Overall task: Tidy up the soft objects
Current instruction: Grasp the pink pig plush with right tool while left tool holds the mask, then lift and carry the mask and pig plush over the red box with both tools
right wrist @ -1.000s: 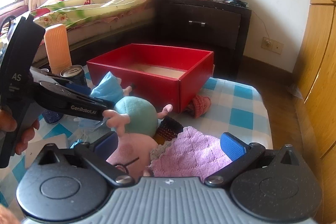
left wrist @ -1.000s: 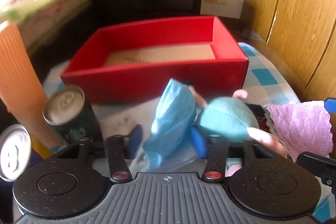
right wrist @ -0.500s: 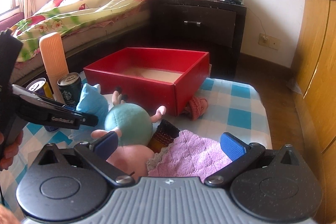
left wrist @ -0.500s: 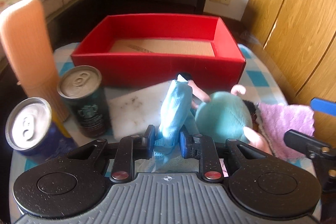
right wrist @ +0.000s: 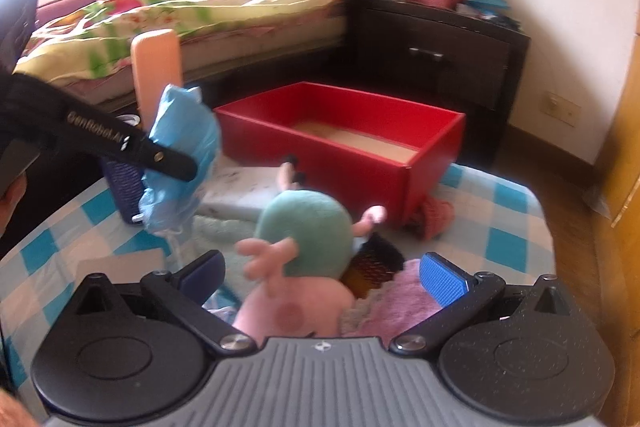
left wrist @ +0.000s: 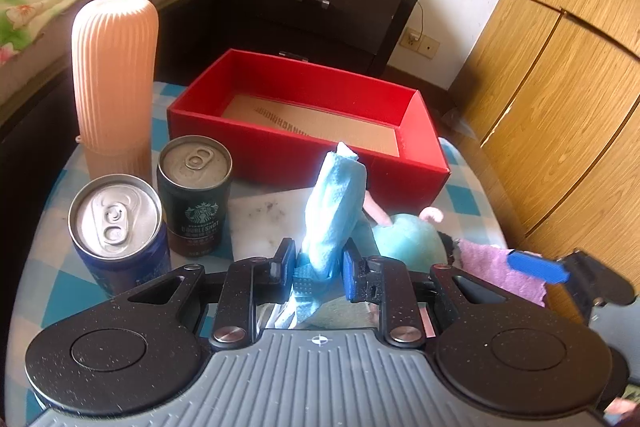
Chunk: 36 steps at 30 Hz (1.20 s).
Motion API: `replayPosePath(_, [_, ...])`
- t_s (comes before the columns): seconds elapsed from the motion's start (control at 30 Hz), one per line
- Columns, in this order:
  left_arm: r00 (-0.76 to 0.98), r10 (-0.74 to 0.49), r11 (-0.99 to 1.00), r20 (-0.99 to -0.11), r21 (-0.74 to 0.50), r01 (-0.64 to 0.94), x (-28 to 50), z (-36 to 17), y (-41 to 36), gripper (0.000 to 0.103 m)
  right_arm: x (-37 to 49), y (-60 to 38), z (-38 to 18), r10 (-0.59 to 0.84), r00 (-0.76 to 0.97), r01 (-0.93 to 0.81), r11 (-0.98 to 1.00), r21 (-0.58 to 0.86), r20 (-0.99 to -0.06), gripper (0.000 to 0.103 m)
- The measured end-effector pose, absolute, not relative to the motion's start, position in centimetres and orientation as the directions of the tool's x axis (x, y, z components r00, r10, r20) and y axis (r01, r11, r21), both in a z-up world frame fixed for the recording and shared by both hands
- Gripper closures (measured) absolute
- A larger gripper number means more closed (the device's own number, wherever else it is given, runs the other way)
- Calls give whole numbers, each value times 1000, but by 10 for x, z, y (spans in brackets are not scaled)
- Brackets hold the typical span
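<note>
- Clearly pinched in left gripper [left wrist: 316, 264]: blue cloth [left wrist: 334, 203], lifted near red box [left wrist: 304, 143], jaws just closed.
- Only in right view: right gripper [right wrist: 322, 277] spread wide over plush toy [right wrist: 304, 227].
- Only in left view: two cans [left wrist: 194, 195].

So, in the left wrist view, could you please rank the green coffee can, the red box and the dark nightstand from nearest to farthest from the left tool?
From the left tool, shut on the blue cloth:
1. Green coffee can, just ahead on the left.
2. Red box, behind it, centre.
3. Dark nightstand, beyond the table, against the wall.
</note>
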<state>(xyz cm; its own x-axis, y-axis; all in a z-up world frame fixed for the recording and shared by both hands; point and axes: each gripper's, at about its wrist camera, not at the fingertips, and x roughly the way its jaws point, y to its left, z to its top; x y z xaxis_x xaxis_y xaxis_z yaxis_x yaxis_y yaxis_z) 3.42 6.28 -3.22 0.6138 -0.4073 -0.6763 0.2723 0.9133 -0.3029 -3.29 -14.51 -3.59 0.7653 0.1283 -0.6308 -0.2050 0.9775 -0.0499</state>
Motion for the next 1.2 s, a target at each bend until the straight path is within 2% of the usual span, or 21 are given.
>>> replayPosePath(0.2, [622,-423,906,-660,-321,275,33,-28,65,79,-23,-140,-44,164,735,-224,975,-7,-658,19])
replayPosePath(0.4, [620,-434,900,-654,-345,266,33,-28,69,78,-3,-154,-48,251,670,-188,968,168,-699,19])
replayPosePath(0.6, [616,-438,898,-655,-343,274,31,-28,67,78,19,-157,-58,235,644,-126,971,202,-728,20])
replayPosePath(0.7, [615,-439,898,-655,-347,272,32,-28,67,77,24,-152,-65,245,626,-139,969,203,-740,25])
replayPosePath(0.77, [614,-440,897,-655,-348,272,32,-28,67,77,29,-152,-69,250,610,-135,968,213,-751,33])
replayPosePath(0.9, [610,-444,895,-656,-347,279,31,-29,66,76,38,-156,-75,247,589,-93,967,239,-770,43])
replayPosePath(1.07, [604,-444,896,-662,-343,283,30,-30,63,76,41,-156,-78,213,570,-73,975,209,-793,58])
replayPosePath(1.2, [602,-445,895,-663,-339,289,30,-31,60,75,44,-162,-80,230,558,-51,969,243,-797,60])
